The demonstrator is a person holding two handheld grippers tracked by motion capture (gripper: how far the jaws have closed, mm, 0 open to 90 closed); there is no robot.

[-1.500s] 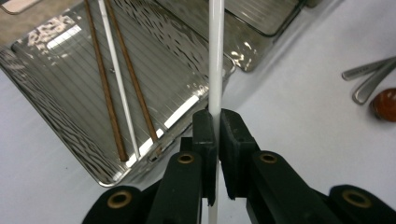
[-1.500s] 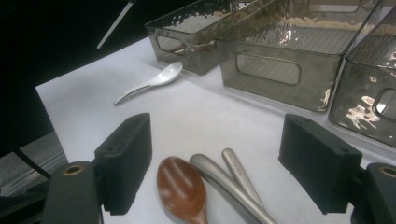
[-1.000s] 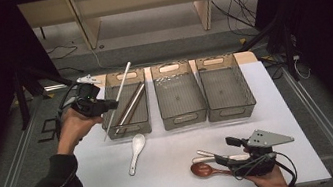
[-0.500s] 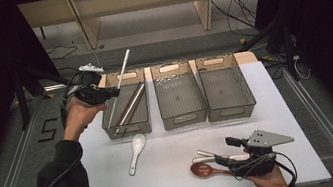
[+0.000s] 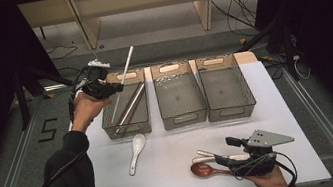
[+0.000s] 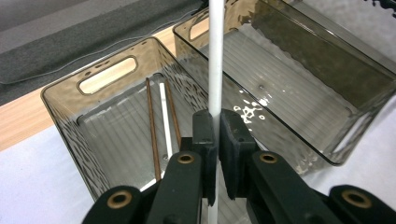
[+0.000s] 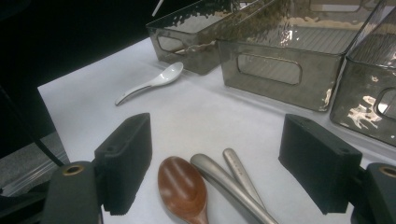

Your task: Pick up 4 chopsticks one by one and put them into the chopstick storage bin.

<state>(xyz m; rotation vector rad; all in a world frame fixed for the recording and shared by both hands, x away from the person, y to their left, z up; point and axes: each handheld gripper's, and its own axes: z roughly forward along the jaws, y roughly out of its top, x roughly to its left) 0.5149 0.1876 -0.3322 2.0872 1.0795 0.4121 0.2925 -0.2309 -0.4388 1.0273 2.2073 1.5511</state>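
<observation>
since the earlier frame, left gripper (image 5: 112, 88) has carried the white chopstick (image 6: 215, 65) sideways over the left bin (image 5: 107, 118), jaws clamped mid-shaft. it looks light, stiff and slippery, so grip centrally. right gripper (image 7: 215, 163) hovers wide open, far from that bin.

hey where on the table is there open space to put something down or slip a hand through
Free patches: the white table between the white spoon and the brown spoon, and the strip right of the right bin. The middle bin looks bare inside. It is crowded at the left bin and around the right tool.
</observation>
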